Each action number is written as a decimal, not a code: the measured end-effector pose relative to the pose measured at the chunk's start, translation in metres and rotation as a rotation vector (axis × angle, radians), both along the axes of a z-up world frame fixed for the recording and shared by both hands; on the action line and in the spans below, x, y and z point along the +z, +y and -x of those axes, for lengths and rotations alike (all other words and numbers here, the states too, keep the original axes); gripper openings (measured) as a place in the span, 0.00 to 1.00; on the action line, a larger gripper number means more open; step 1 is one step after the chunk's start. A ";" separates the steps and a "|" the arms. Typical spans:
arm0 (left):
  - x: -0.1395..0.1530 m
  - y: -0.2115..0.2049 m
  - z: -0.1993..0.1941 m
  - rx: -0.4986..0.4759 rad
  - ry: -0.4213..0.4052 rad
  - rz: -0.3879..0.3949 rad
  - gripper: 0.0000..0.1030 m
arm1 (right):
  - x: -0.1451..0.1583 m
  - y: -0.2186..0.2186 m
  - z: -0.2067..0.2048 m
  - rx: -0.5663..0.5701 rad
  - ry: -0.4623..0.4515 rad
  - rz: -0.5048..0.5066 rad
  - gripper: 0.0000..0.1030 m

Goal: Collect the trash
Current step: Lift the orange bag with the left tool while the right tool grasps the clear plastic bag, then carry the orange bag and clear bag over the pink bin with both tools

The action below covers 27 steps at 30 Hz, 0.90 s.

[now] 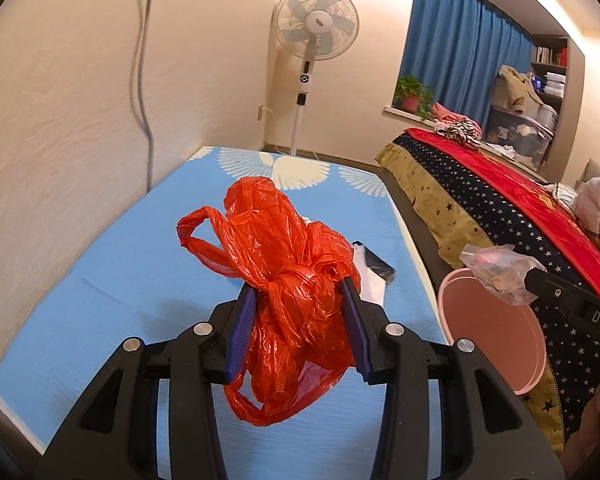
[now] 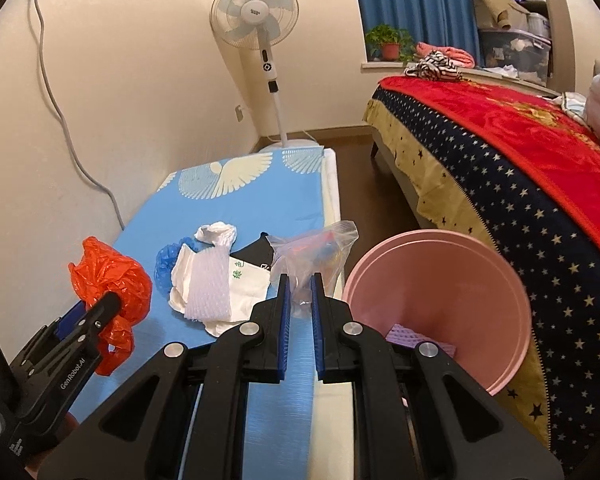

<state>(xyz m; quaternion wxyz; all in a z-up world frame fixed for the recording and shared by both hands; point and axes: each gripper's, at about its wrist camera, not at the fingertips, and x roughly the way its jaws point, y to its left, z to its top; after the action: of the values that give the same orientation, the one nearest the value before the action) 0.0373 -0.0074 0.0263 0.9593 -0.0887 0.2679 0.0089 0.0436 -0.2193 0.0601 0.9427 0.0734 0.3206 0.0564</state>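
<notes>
Warm indoor light, sharp focus, strong fisheye bending, dark corners
</notes>
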 end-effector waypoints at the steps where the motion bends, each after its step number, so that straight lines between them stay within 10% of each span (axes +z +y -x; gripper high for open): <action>1: 0.001 -0.002 0.000 -0.005 -0.001 0.000 0.40 | 0.001 -0.001 0.001 -0.001 -0.003 0.005 0.10; 27: -0.001 -0.062 -0.014 -0.148 -0.029 -0.024 0.40 | 0.010 -0.050 0.009 -0.198 -0.053 0.068 0.10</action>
<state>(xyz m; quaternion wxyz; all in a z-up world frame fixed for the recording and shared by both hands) 0.0515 -0.0690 0.0254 0.9621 -0.0572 0.2598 -0.0599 0.0348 -0.2694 0.0697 0.9538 0.0709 0.2884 -0.0459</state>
